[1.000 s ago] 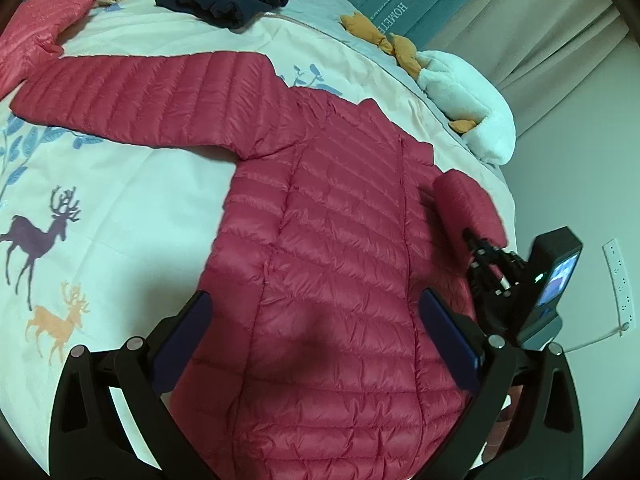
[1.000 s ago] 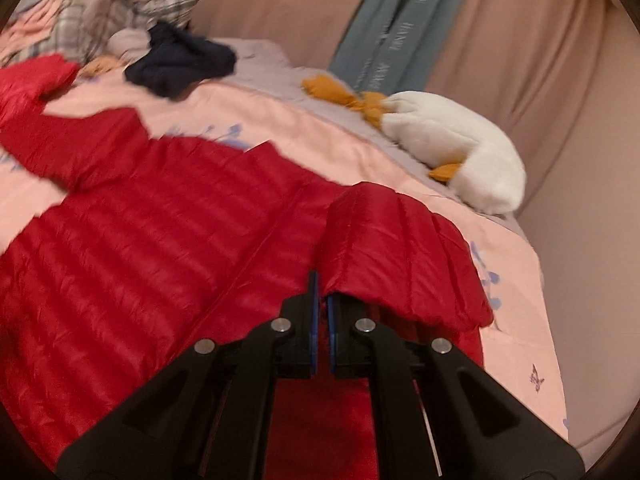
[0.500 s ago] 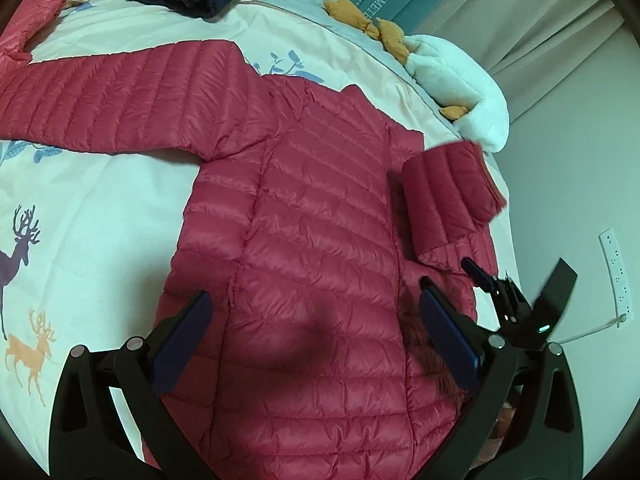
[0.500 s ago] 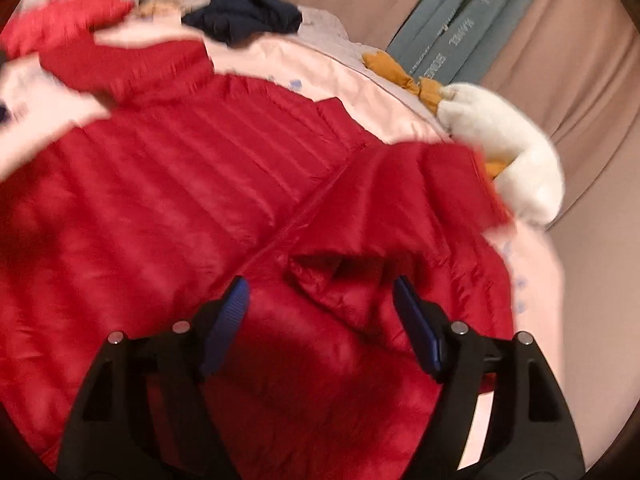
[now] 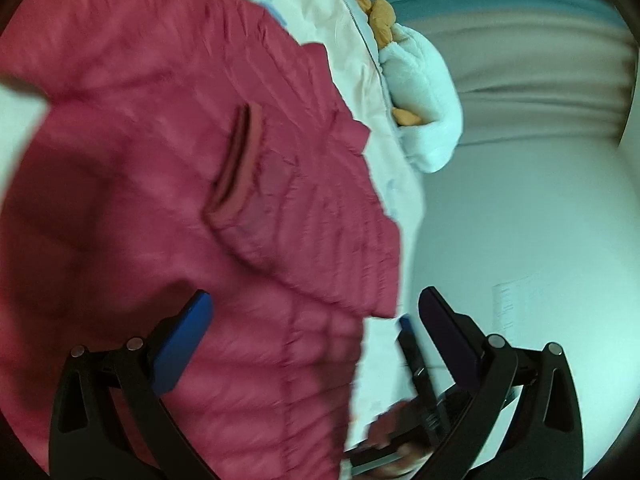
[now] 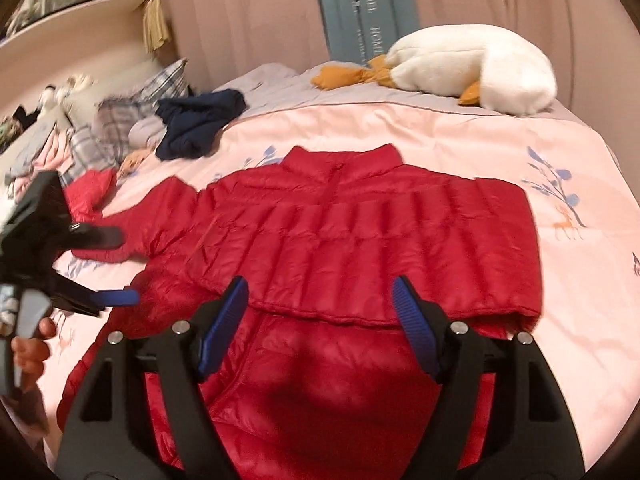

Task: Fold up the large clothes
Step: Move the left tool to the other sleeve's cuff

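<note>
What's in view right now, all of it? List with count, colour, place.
puffer jacket: 1, red, spread on the bed, one sleeve folded across the chest, the other stretched out to the side
duvet: 1, pink with plant and deer print, under the jacket
goose plush: 1, white with orange beak and feet, far edge of the bed
dark garment: 1, navy, bunched beyond the jacket
plaid pillows: checked grey, far left, count unclear
curtain: beige, behind the bed
hanging cloth: grey-blue, lettered, against the curtain
left gripper: open, empty
right gripper: open, empty, over the jacket
</note>
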Demonstrator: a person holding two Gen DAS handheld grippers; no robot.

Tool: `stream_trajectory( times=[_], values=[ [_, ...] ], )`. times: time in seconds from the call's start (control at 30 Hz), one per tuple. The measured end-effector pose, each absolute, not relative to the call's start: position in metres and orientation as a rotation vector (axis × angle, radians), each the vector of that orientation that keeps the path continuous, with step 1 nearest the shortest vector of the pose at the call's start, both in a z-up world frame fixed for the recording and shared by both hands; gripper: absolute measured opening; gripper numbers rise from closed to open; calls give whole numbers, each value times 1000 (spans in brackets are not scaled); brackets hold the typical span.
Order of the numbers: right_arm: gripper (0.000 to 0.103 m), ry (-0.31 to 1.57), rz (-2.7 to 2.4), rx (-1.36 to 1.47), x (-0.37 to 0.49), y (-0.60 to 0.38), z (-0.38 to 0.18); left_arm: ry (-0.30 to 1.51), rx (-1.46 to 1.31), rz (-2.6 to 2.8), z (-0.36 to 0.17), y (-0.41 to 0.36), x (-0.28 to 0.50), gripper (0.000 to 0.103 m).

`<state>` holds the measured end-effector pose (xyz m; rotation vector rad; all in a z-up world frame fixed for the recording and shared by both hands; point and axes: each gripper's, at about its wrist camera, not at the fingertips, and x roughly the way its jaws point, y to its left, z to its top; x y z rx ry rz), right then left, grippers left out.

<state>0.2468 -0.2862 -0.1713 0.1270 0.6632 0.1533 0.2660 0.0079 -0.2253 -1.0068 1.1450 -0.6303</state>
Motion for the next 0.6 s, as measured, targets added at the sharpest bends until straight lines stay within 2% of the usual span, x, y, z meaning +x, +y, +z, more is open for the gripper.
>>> stream_trajectory(
  times=[0.23, 0.27, 0.3, 0.33, 0.4, 0.53, 0.6],
  values=[
    [75, 623, 164, 174, 232, -303, -170, 1101, -1043, -593, -235, -14, 285, 100],
    [75, 619, 163, 176, 232, -305, -169, 1090, -1033, -568, -234, -16, 288, 92],
    [75, 616, 160, 181, 233, -307, -169, 1075, -1012, -538, -234, -17, 290, 76],
    [75, 613, 159, 195, 233, -311, -168, 1078, -981, -508, -233, -20, 294, 64],
    [75, 605, 138, 222, 233, -322, -166, 1113, -929, -458, -237, -20, 301, 10],
    [75, 599, 59, 267, 238, -348, -166, 1063, -841, -362, -227, -8, 303, 7],
    [67, 600, 20, 291, 242, -360, -168, 998, -794, -315, -215, 5, 301, 7]
  ],
)
